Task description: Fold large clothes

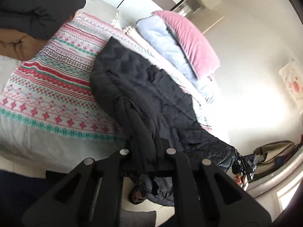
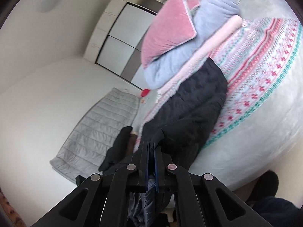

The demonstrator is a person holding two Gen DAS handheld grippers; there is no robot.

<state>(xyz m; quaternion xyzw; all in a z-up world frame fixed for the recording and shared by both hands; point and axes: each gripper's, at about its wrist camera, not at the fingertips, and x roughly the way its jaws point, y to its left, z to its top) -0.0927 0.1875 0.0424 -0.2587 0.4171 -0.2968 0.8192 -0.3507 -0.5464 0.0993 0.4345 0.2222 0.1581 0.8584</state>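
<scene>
A large black quilted jacket (image 1: pixel 136 79) lies lengthwise on the bed, its near end lifted off the edge. In the left wrist view my left gripper (image 1: pixel 147 151) is shut on the jacket's near hem, and the fabric drapes over and hides the fingertips. At the right of that view a hand holds my right gripper (image 1: pixel 244 166), pinched on the hem's other corner. In the right wrist view the same jacket (image 2: pixel 189 104) runs away from my right gripper (image 2: pixel 151 147), whose fingers are shut on a fold of the dark cloth. A loose part of the jacket hangs below the jaws.
The bed carries a red-and-green patterned blanket (image 1: pixel 56 79), a pink pillow (image 1: pixel 191 39) and a light blue duvet (image 1: pixel 162 37). Folded black and brown garments (image 1: pixel 32 19) sit at its far corner. A grey quilted mat (image 2: pixel 98 128) leans by the wall. An olive bag (image 1: pixel 274 151) lies right.
</scene>
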